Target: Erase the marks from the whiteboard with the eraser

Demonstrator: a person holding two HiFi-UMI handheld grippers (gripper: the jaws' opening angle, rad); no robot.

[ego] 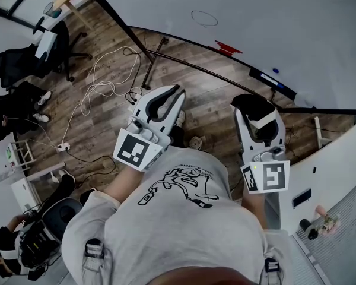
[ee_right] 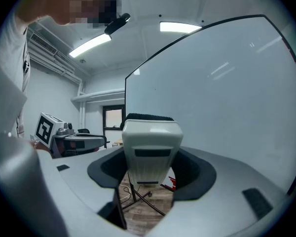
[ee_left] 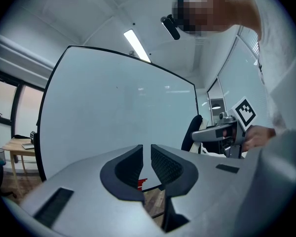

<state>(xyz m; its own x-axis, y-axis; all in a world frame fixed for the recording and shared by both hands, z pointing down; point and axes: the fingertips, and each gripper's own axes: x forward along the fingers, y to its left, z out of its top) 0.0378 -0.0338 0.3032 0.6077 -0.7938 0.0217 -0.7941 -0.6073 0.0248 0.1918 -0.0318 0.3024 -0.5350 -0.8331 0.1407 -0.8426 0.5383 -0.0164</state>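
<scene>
The whiteboard [ego: 273, 22] stands ahead on a black frame, with a thin oval mark [ego: 204, 18] drawn on it. My right gripper [ego: 253, 101] is shut on the eraser [ego: 255, 108]. In the right gripper view the eraser [ee_right: 152, 137] is a white block with black felt on top, held between the jaws of the right gripper [ee_right: 150, 157] and facing the whiteboard [ee_right: 222, 98]. My left gripper [ego: 178, 92] is shut on nothing; its jaws [ee_left: 147, 154] stand almost together before the whiteboard [ee_left: 118, 107]. Both grippers are apart from the board.
A red item [ego: 227, 47] and a blue-capped marker [ego: 267, 76] lie on the board's tray. White cables [ego: 104, 85] trail over the wooden floor near the stand's legs [ego: 154, 58]. Office chairs [ego: 24, 64] and seated people are at the left.
</scene>
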